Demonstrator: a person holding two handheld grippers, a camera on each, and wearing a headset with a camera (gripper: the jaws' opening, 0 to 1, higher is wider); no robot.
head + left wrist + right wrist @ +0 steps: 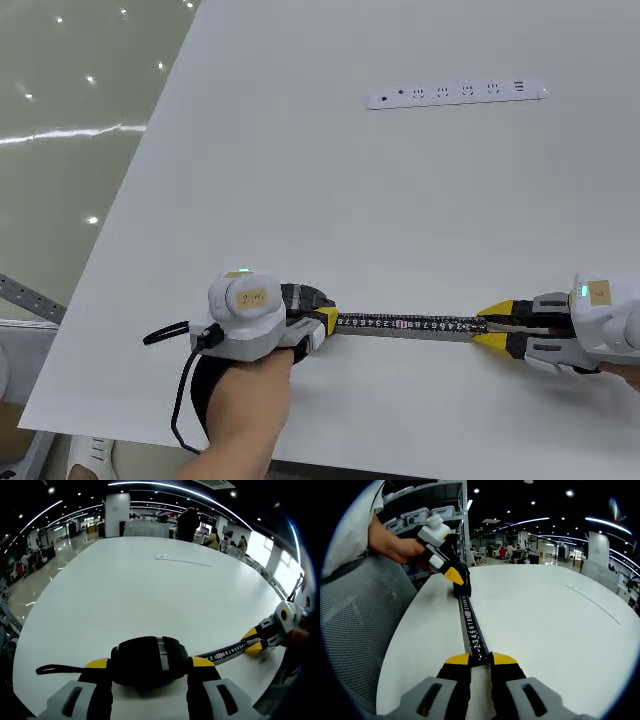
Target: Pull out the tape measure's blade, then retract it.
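A: Gripping anything, the left gripper?

B: Yes. Its jaws are closed against both sides of the black tape measure, at seven o'clock on the white table in the head view.

A: And the right gripper?

B: At four o'clock, jaws nearly together, pinching the far end of the blade.

A: How does it lie?

B: Pulled out, straight along the tabletop between the two, numbers up.

A: Anything else?

B: A black strap trails from the case toward nine o'clock. A white power strip lies at one o'clock, well apart.
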